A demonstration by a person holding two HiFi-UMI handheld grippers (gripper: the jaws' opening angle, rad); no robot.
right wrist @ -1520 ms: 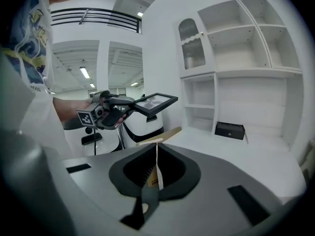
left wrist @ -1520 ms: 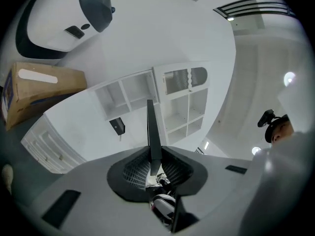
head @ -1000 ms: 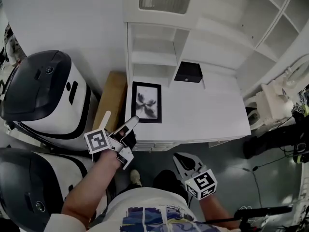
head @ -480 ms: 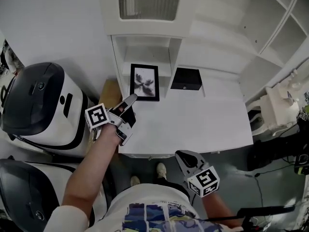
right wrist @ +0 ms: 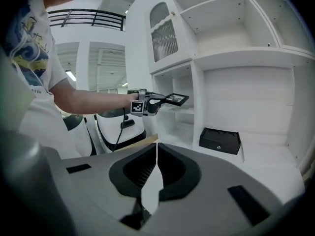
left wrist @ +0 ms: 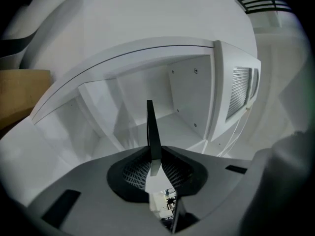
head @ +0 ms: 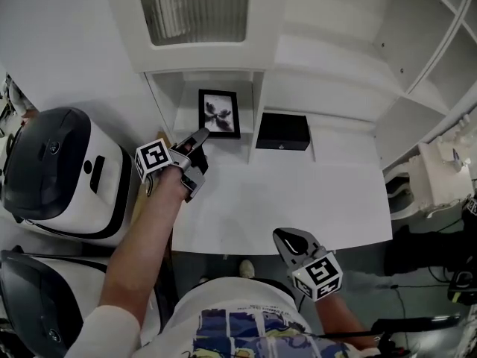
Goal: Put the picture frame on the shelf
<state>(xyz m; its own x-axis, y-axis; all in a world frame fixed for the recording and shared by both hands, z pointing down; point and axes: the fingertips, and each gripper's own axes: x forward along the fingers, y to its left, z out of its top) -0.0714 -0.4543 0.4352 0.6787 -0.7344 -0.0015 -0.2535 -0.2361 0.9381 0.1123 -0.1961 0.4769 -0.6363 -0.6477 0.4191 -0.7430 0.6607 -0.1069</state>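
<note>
A black picture frame with a dark flower print is held face up at the mouth of the lower left shelf compartment. My left gripper is shut on the frame's near edge. In the left gripper view the frame shows edge-on between the jaws, pointing into the white compartment. In the right gripper view the frame hangs above the desk beside the shelf, in the left gripper. My right gripper is low by the desk's front edge; its jaws are shut on nothing.
A black box stands on the white desk at the foot of the shelving, also seen as a black box from the right. A slatted cabinet door is above the compartment. White machines and a brown board stand to the left.
My left gripper has carried the frame away from the desk's front edge, forward and up to the lower left compartment. The right gripper has stayed by the desk front.
</note>
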